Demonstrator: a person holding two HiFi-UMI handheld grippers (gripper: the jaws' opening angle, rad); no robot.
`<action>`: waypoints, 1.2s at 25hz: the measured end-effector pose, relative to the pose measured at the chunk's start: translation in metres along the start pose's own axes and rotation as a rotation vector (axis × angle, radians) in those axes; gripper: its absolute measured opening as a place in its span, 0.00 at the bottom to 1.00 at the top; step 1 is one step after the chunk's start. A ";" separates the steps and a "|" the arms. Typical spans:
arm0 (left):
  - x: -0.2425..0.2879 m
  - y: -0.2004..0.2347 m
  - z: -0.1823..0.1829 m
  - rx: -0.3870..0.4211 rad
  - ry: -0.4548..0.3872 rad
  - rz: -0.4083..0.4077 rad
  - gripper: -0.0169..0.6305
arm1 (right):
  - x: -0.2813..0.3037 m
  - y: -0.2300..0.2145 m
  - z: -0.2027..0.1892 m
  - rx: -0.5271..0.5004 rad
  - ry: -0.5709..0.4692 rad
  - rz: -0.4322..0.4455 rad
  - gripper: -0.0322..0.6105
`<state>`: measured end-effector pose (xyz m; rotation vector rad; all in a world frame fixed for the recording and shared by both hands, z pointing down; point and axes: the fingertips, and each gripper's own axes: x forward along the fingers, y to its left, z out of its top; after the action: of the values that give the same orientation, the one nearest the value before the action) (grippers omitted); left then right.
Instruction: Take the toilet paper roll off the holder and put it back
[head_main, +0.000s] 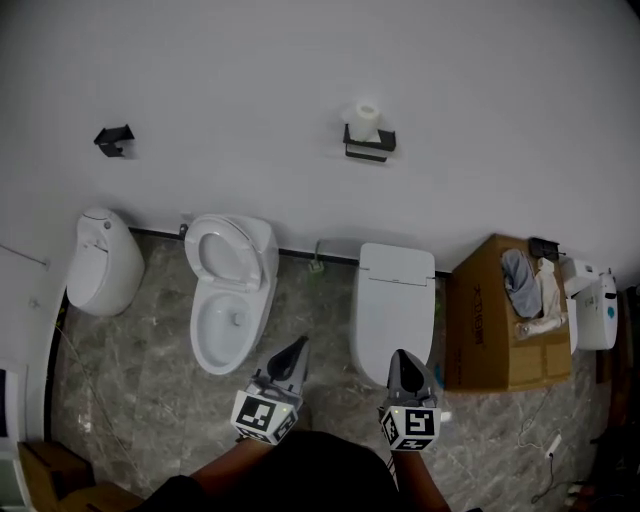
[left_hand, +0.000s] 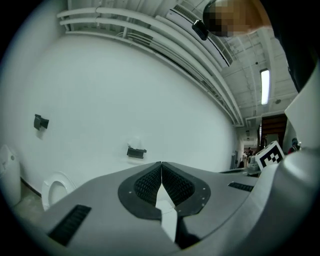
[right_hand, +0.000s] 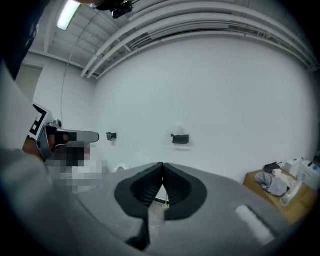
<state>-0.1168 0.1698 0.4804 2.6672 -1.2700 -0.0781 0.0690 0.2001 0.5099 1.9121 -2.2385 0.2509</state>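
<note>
While the toilet paper roll (head_main: 367, 117) sits on its holder (head_main: 369, 147) on the far wall (head_main: 240, 70), we judge nothing begun: our left gripper (head_main: 297, 351) and right gripper (head_main: 401, 361) are clenched empty, well apart from it.

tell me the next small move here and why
Probably bring the right gripper forward toward the toilet paper roll and open it: the roll sits on its wall holder, and that gripper is shut, empty and far short of it.
</note>
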 end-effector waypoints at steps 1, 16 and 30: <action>0.008 0.009 0.003 -0.016 -0.002 -0.011 0.05 | 0.014 -0.001 0.005 0.009 0.005 -0.010 0.05; 0.100 0.138 0.050 0.013 -0.022 -0.087 0.05 | 0.157 -0.011 0.055 0.015 -0.006 -0.156 0.05; 0.225 0.185 0.049 0.094 -0.030 -0.050 0.05 | 0.292 -0.053 0.071 0.055 -0.023 -0.068 0.05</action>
<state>-0.1222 -0.1257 0.4746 2.7881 -1.2452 -0.0675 0.0751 -0.1050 0.5147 2.0241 -2.1983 0.2848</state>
